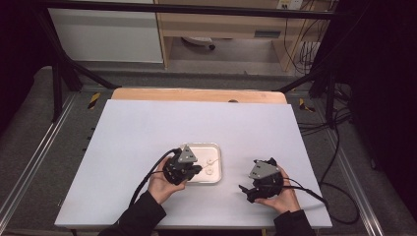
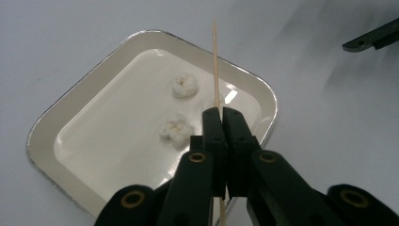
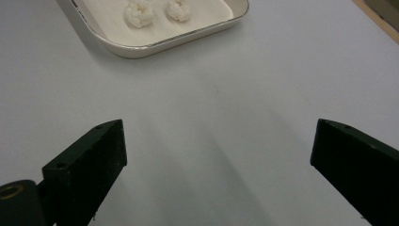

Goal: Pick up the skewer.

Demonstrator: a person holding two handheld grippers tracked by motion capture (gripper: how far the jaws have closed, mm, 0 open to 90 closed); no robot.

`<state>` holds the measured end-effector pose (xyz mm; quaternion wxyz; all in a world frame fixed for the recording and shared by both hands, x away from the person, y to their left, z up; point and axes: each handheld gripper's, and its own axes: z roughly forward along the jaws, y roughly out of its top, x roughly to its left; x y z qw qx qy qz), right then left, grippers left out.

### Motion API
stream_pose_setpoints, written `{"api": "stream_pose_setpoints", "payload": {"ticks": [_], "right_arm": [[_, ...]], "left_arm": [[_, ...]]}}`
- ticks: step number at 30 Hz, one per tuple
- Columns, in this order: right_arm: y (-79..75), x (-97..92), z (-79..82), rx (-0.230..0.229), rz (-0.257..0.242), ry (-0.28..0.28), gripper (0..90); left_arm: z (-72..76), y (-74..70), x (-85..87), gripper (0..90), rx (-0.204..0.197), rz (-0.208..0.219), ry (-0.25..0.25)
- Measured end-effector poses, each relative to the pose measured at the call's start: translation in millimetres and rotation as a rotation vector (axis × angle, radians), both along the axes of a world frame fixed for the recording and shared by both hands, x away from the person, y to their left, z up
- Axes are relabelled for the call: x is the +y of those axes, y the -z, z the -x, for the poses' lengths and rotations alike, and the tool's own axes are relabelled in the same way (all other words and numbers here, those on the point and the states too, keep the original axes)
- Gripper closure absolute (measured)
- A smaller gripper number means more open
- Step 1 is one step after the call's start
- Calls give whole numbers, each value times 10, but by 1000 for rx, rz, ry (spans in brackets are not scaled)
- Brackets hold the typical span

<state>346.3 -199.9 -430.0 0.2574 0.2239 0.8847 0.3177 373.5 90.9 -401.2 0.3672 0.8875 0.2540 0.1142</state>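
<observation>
A thin wooden skewer (image 2: 215, 66) is pinched between the jaws of my left gripper (image 2: 221, 113), which is shut on it, its point reaching out over a shallow white tray (image 2: 51, 127). On the tray lie small white puffy pieces (image 2: 184, 85) (image 2: 176, 129); a further one is half hidden behind the skewer. From above, my left gripper (image 1: 195, 169) hovers at the tray's (image 1: 216, 147) left side. My right gripper (image 1: 250, 175) is off to the tray's right over bare table. Its jaws stand wide open around nothing (image 3: 219, 165), and the tray's rim (image 3: 141, 49) lies ahead.
The white table top (image 1: 147, 128) stretches wide to the left of and beyond the tray. A wooden edge (image 1: 196, 94) runs along its far side. Cables trail from both grippers toward the near edge, and a dark frame surrounds the table.
</observation>
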Motion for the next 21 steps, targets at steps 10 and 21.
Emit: {"api": "stream_pose_setpoints", "payload": {"ticks": [10,21], "right_arm": [[-6,15,22,-54,45,-35,103],[5,21,52,-116,87,-125,230]], "left_arm": [[38,-28,-270,888,-6,-36,70],[49,-24,-514,888,3,-67,122]]}}
